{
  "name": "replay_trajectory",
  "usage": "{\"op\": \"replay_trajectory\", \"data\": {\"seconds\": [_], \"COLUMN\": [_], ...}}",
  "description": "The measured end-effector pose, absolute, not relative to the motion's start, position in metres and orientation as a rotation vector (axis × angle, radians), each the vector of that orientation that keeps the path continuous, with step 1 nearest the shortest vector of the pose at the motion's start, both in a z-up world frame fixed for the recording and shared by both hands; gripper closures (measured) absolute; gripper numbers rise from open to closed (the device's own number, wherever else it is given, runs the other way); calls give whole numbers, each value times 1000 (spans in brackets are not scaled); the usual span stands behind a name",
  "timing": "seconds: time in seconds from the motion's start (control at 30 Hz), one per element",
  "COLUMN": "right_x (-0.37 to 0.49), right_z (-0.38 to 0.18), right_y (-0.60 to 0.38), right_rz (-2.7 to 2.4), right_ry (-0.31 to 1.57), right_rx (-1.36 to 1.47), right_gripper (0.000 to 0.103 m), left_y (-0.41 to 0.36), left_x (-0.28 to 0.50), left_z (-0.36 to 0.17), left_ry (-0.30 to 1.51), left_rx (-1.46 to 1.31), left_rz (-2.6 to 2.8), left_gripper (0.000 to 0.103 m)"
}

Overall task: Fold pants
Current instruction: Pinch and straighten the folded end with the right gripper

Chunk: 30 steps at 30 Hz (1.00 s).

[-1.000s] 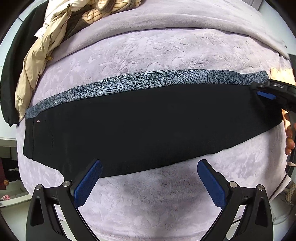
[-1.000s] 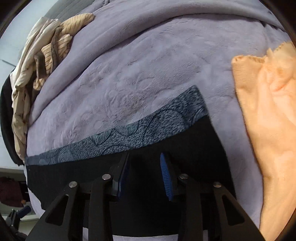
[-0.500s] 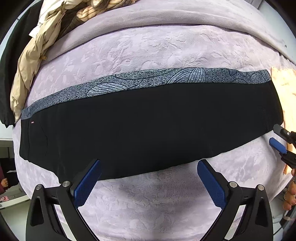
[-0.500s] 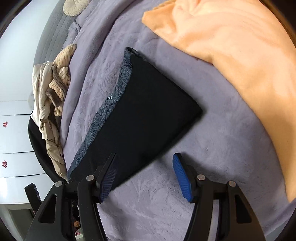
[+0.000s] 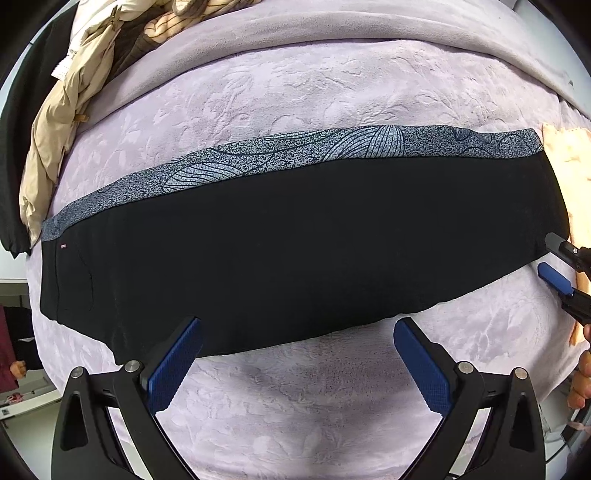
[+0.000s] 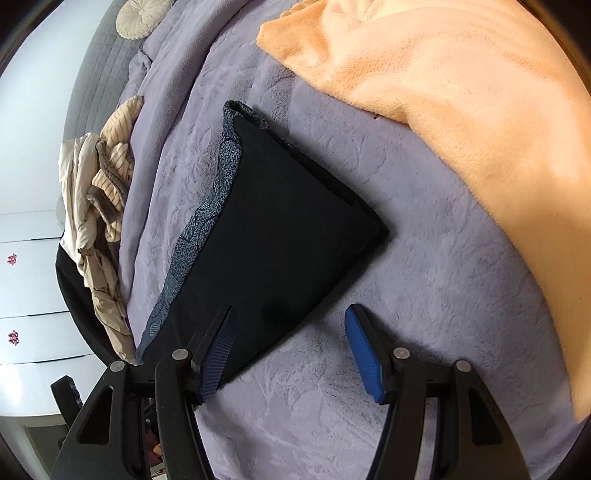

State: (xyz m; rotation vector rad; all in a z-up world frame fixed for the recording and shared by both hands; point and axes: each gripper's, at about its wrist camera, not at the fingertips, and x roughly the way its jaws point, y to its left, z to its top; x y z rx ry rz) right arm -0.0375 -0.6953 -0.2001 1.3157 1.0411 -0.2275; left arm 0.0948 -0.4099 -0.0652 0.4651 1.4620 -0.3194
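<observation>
Black pants [image 5: 288,251] with a grey leaf-patterned side stripe [image 5: 295,155] lie flat as one long band across the lilac bed cover [image 5: 295,406]. My left gripper [image 5: 295,354] hangs straight above their near edge, open, nothing between its blue pads. In the right wrist view the pants [image 6: 280,229] end in a corner ahead of my right gripper [image 6: 288,350], which is open and empty just off their near edge. The right gripper's fingers [image 5: 554,277] show at the right border of the left wrist view, beside the pants' end.
An orange blanket [image 6: 461,122] covers the bed's right side. A heap of beige and striped clothes [image 6: 99,195] and a dark garment lie at the far left edge. A round cushion [image 6: 142,16] sits by the grey headboard. White drawers [image 6: 29,295] stand beside the bed.
My right gripper let go of the pants' end, opened, drew back off the cloth toward the near side and rolled. The pants now lie flat. My left gripper stayed put.
</observation>
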Motion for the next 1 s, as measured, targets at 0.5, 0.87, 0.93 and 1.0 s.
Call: {"op": "replay_trajectory", "data": {"seconds": [0.5, 0.87, 0.93, 1.0], "right_x": [-44, -45, -46, -43], "right_z": [-208, -214, -215, -215], "right_y": [-700, -700, -701, -704], "right_rz": [-221, -228, -222, -216], "right_ry": [987, 956, 935, 923], "right_rx": [1365, 1402, 1415, 1418], "right_gripper": [38, 38, 38, 38], "left_y": [-414, -412, -411, -411], "left_x": [94, 97, 100, 100], "left_z": [-70, -74, -76, -77], "left_ry": [1471, 1464, 1465, 1460], "left_rx": [475, 474, 476, 482], "left_rz": [-319, -321, -321, -321], "left_gripper": [0, 0, 0, 0]}}
